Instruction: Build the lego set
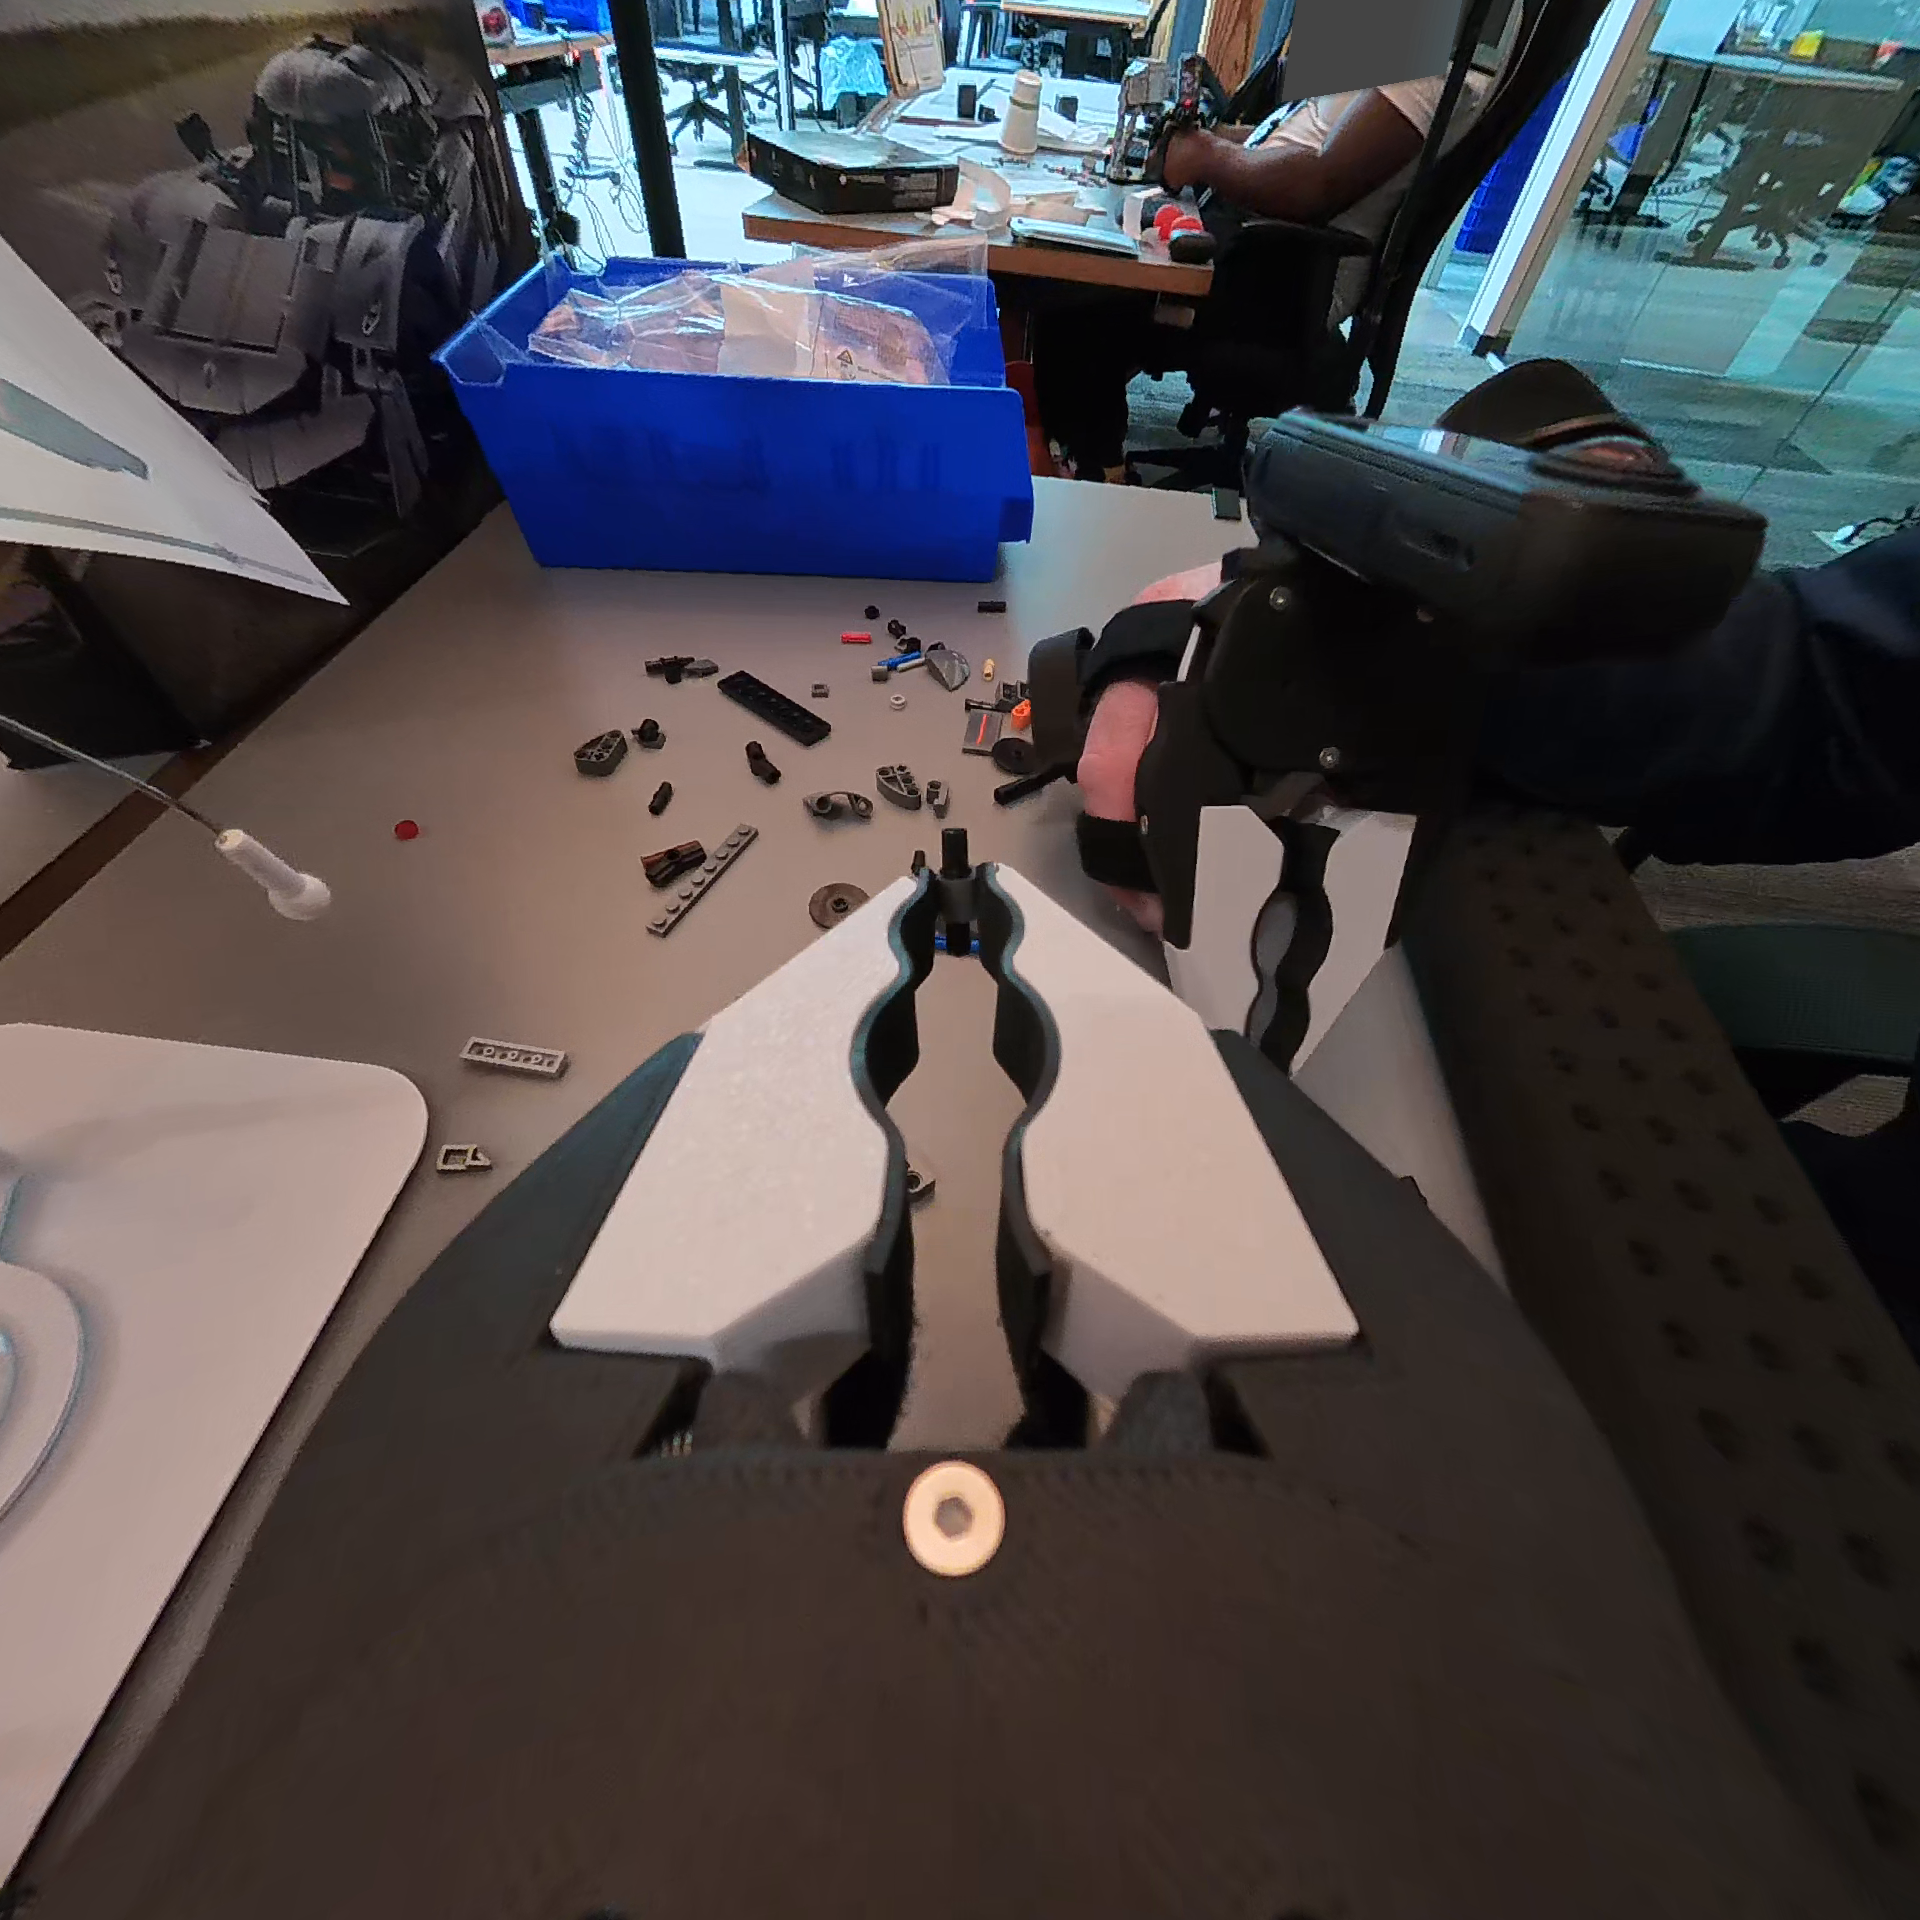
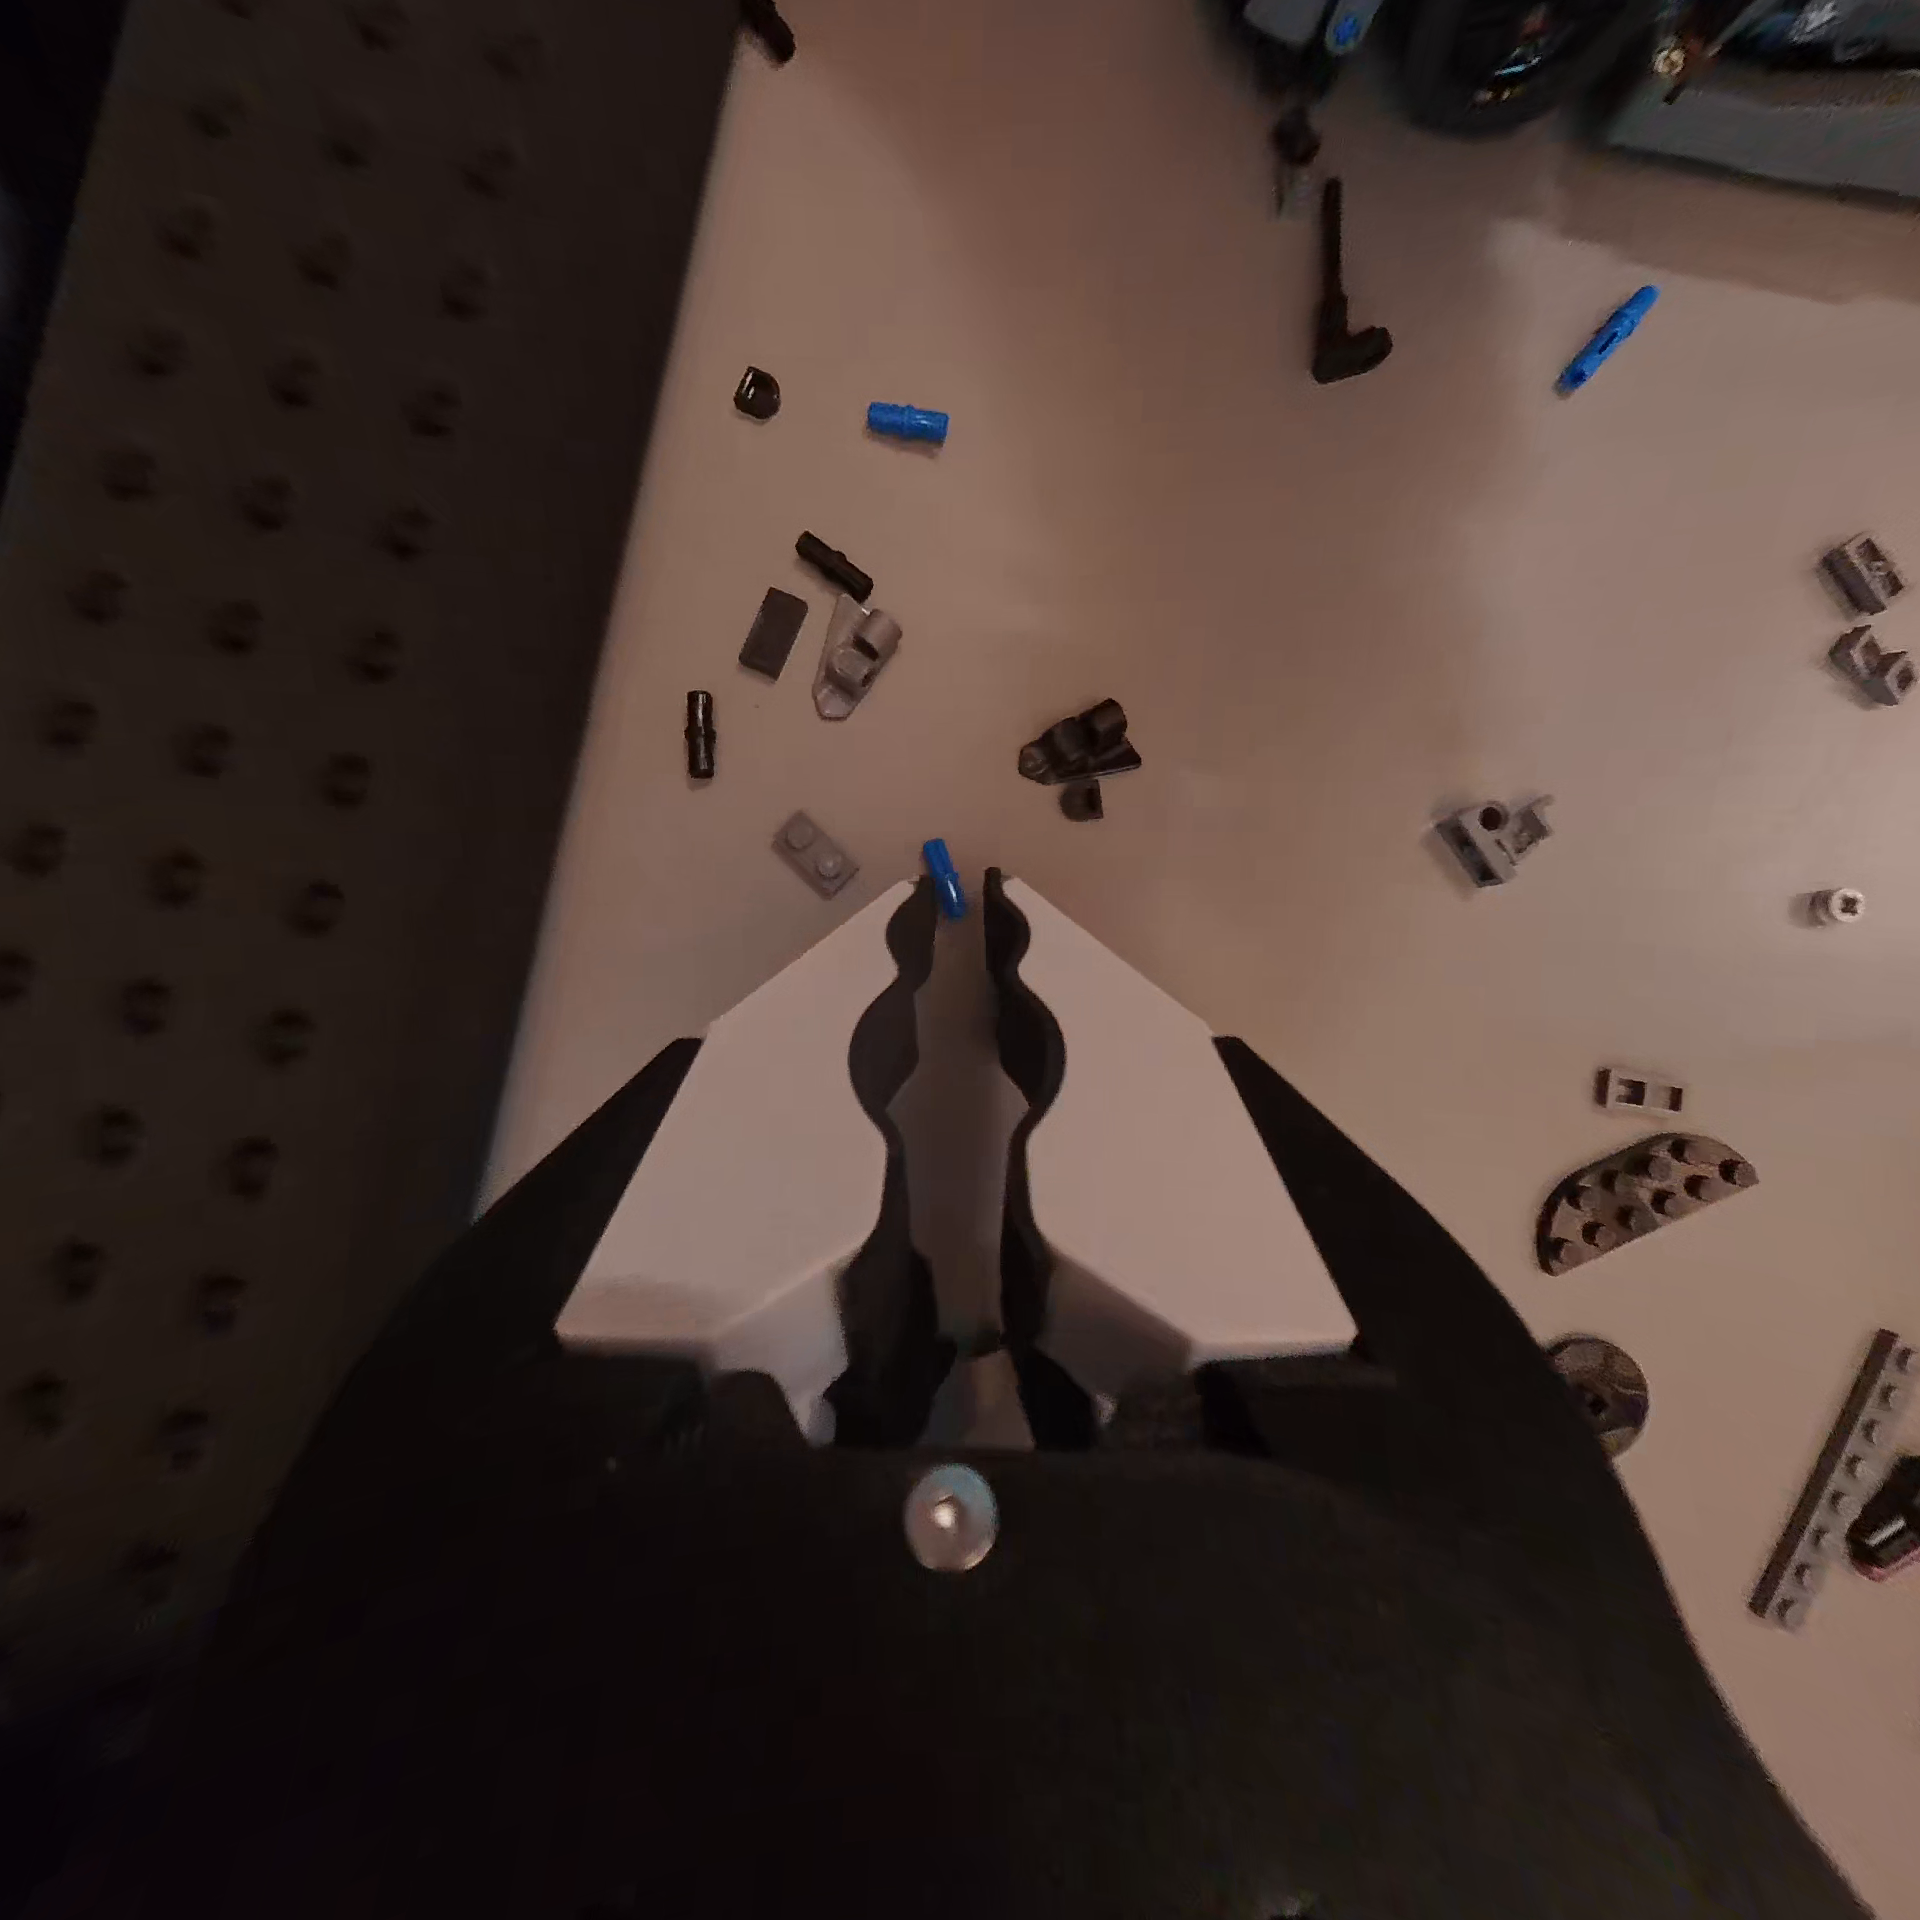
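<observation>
Blue pin (image 2: 943, 878) sits at the right gripper (image 2: 961, 883) tips, jaws slightly apart — not yet clamped. Beside it, left gripper (image 1: 954, 883) pinches a small black-and-grey assembly (image 1: 956, 871) upright, likely presenting it for the pin; loose pieces (image 1: 774, 707) lie beyond it.

The left wrist view is bright and sharp, daylight coming from the glass walls far beyond the tool (image 1: 954, 904); fisheye bending curves the bench (image 1: 499, 665) edges. The right wrist view is dim and brownish, the tool (image 2: 966, 894) body nearly black, parts toward the far corners smeared and soft.
</observation>
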